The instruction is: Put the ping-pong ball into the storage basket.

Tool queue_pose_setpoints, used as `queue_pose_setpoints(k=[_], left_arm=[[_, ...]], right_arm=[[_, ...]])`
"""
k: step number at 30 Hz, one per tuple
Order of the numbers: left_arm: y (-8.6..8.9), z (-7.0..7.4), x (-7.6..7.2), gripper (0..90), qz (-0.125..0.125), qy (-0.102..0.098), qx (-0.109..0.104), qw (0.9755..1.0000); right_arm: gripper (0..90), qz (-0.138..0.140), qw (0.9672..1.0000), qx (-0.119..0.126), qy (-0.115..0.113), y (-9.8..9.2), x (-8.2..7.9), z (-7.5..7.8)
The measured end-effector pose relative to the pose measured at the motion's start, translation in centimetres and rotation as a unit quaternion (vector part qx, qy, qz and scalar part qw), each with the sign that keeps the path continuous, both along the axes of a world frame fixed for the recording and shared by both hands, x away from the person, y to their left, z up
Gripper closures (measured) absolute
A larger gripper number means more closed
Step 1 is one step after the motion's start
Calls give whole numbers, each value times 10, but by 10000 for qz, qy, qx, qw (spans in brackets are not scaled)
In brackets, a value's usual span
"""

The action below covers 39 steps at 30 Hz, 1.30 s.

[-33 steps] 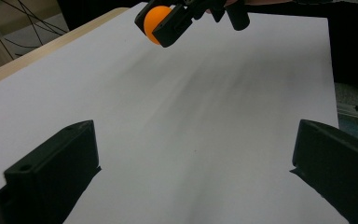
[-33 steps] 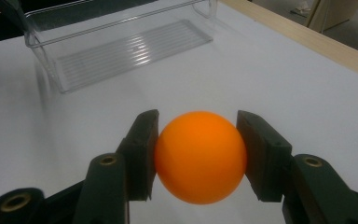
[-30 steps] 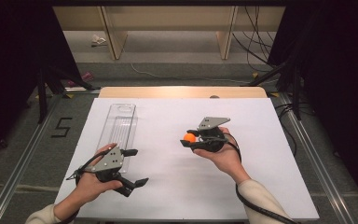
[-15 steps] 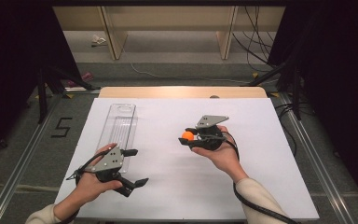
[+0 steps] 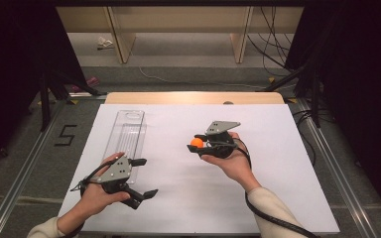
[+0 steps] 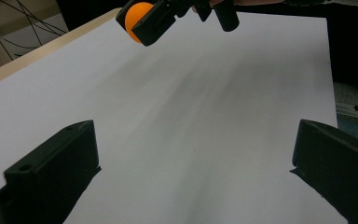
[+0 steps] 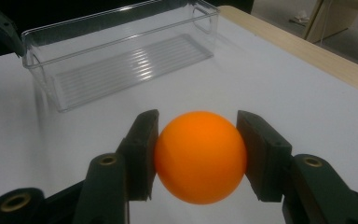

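An orange ball point(image 7: 199, 156) is clamped between the two black jaws of my right gripper point(image 5: 197, 144), held above the middle of the white table point(image 5: 258, 198). The same ball point(image 5: 196, 143) points left toward a clear plastic bin point(image 5: 126, 134) lying lengthwise on the table's left half. The bin point(image 7: 121, 56) is empty, with a ribbed floor. My left gripper point(image 5: 145, 177) rests low near the front left, just past the bin's near end, jaws spread wide with nothing between them. In the left gripper view the ball point(image 6: 137, 18) and the right gripper point(image 6: 168, 16) hang at the top.
A wooden strip point(image 5: 193, 97) runs along the table's far edge, with shelving legs and cables on the floor beyond. Metal rails point(image 5: 25, 163) flank both sides; a "5" marker point(image 5: 65, 135) is on the floor at left. Bare white surface lies between the grippers.
The right gripper with the ball has drifted slightly left and toward the person. The left gripper has stayed put.
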<state>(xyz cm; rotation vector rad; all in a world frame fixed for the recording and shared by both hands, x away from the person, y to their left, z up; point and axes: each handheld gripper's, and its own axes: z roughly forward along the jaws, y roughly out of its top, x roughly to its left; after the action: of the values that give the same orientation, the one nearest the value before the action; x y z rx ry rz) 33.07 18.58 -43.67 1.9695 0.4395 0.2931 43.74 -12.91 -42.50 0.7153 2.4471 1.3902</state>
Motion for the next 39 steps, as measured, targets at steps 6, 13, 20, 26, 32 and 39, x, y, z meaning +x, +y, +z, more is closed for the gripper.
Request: queue_pose_setpoints(k=[6,13,20,26,32,39], left_arm=[[0,0,0,0,-3,6,2,10000],[0,0,0,0,-2,2,-4,10000],[0,0,0,0,-5,2,-5,10000],[0,0,0,0,-6,5,-3,10000],[0,0,0,0,-5,5,-8,10000],[0,0,0,0,-9,5,-7,10000]], right_arm=[[514,-12,10000,16,-23,2,1,1],[514,-16,10000,52,-19,5,3,1],[514,-5,10000,70,-19,8,4,1],[514,-22,9999,108,-29,11,5,2],[514,-15,9999,136,-38,13,6,3],[514,3,9999,156,-47,17,7,3]])
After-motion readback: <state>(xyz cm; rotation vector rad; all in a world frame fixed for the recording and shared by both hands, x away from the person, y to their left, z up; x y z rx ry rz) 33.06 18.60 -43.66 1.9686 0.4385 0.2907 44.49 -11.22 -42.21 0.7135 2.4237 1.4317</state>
